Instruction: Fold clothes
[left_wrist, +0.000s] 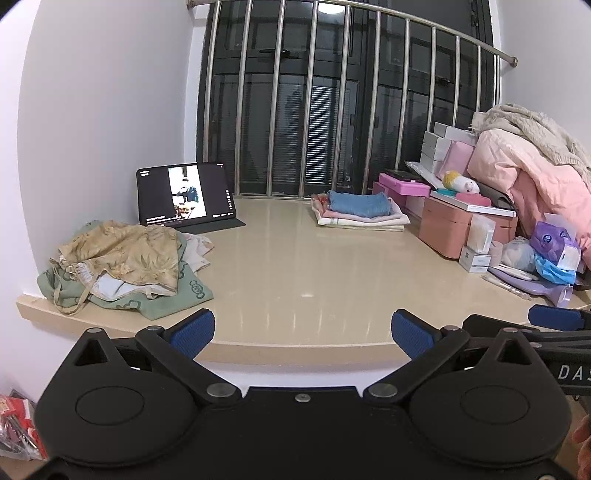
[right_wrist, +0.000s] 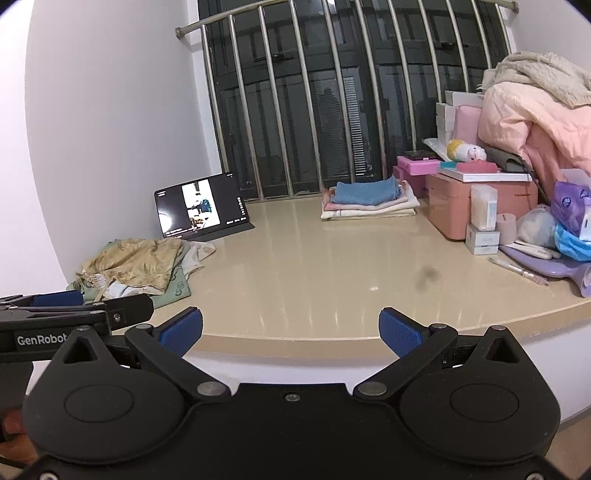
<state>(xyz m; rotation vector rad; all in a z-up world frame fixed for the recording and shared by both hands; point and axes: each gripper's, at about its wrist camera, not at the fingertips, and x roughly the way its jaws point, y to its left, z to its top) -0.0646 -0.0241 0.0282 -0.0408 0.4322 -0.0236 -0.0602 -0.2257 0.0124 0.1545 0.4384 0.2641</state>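
**Both grippers open at the near edge of the ledge**

Left wrist view: the left gripper (left_wrist: 303, 332) is hovering with its jaws spread wide and empty, just short of the ledge's (left_wrist: 295, 266) curved near rim. The middle of the ledge is lying bare. The unfolded pile (left_wrist: 122, 266) is sitting near left, its green cloth reaching the rim. The folded stack (left_wrist: 360, 210) is resting far, by the bars (left_wrist: 332, 103). Boxes (left_wrist: 465, 225) are crowding the right side. The right gripper (left_wrist: 554, 317) is poking in at the right, cut off by the frame.

Right wrist view: the right gripper (right_wrist: 290, 332) is likewise gaping empty over the near rim. The left gripper (right_wrist: 55, 299) is partly hiding the pile (right_wrist: 136, 266). A blurry dark smudge (right_wrist: 426, 277) is showing on the ledge (right_wrist: 314, 258); I cannot tell what it is. The stack (right_wrist: 369, 199) is lying far, the tablet (right_wrist: 201, 206) far left.
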